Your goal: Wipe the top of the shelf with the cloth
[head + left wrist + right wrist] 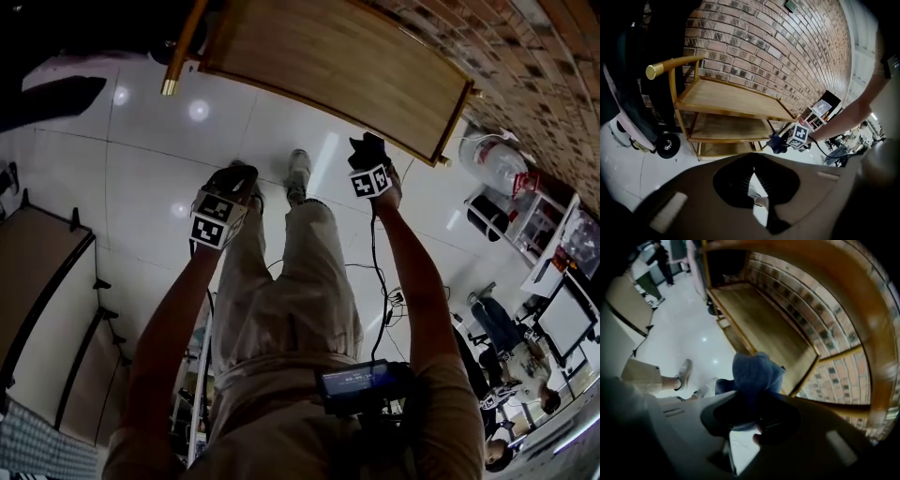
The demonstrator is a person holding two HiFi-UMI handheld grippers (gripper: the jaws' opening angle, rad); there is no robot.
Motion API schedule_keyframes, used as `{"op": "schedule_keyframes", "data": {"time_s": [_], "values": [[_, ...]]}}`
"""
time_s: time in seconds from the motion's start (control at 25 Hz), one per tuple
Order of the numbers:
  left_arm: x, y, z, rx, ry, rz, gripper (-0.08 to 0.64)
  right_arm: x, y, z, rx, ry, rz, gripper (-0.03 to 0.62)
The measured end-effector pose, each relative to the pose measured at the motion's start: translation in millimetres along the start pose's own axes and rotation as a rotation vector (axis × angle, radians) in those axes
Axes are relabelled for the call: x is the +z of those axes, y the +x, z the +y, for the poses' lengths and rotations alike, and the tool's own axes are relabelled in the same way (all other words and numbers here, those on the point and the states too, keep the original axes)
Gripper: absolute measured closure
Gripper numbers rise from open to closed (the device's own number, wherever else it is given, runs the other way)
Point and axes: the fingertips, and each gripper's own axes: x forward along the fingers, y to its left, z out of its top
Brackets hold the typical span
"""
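Head view: your left hand-held gripper (220,211) and right hand-held gripper (371,178) hang over the floor (141,178), near the shelf (337,66). Left gripper view: jaws clenched, empty. Right gripper view: jaws grasp the blue cloth (757,376) beside the shelf top.

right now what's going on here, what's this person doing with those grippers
A person stands in front of a wooden shelf with a gripper in each hand. The right gripper is shut on a bunched blue cloth, held up near the shelf's front edge. The cloth is not on the top board yet, so wiping has not started. The left gripper has its jaws together with nothing between them and hangs off to the side.
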Motion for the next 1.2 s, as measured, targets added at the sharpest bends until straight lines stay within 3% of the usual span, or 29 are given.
{"op": "schedule_keyframes", "data": {"time_s": [0.16,0.36,0.48,0.84,1.0,1.2], "values": [[7,-9,-8,-0.016,0.021,-0.023,0.557,29,-47,53,0.078,-0.100,-0.105,0.492],[-16,-8,23,-0.006,0.097,0.013,0.557,76,-49,98,0.105,-0.090,-0.179,0.492],[-35,-11,47,0.044,0.077,-0.025,0.557,108,-20,119,0.107,-0.159,-0.191,0.492],[-121,37,127,0.157,-0.162,-0.125,0.557,236,94,197,0.146,-0.360,-0.213,0.492],[-118,82,163,0.172,-0.179,-0.209,0.557,272,142,211,0.152,-0.406,-0.234,0.492],[-114,123,219,0.210,-0.146,-0.266,0.555,335,207,225,0.108,-0.470,-0.277,0.492]]}}
